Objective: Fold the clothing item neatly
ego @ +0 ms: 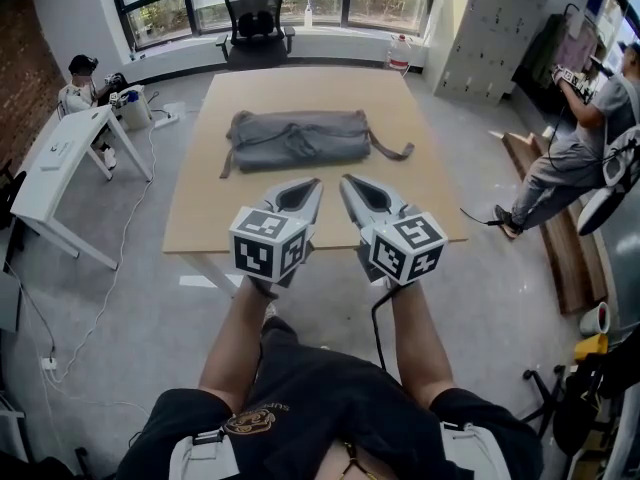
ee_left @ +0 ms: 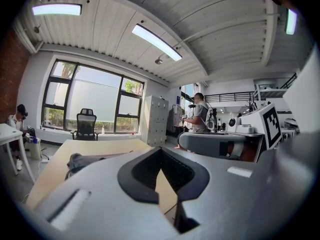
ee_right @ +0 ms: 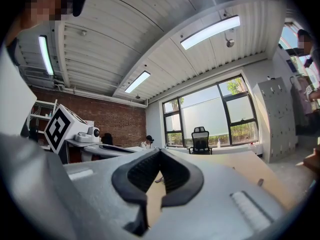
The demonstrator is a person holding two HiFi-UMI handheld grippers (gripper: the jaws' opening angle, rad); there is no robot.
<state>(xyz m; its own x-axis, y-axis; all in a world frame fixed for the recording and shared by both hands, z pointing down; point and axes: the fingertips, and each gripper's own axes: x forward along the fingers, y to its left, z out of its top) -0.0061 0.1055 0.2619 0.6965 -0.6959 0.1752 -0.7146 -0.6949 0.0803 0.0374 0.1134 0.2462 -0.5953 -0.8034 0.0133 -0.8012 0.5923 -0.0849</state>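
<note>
Left gripper (ee_left: 161,150) — jaws closed, empty; grey garment (ee_left: 84,160) on table (ee_left: 102,146).

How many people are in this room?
3. One person is at the bottom, right under the camera; a seated person is far left by the white table; another person is far right. Others may be hidden.

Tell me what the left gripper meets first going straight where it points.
Probably the grey garment on the table: the left gripper aims toward its right half. Depth unclear; it may touch tabletop first.
</note>
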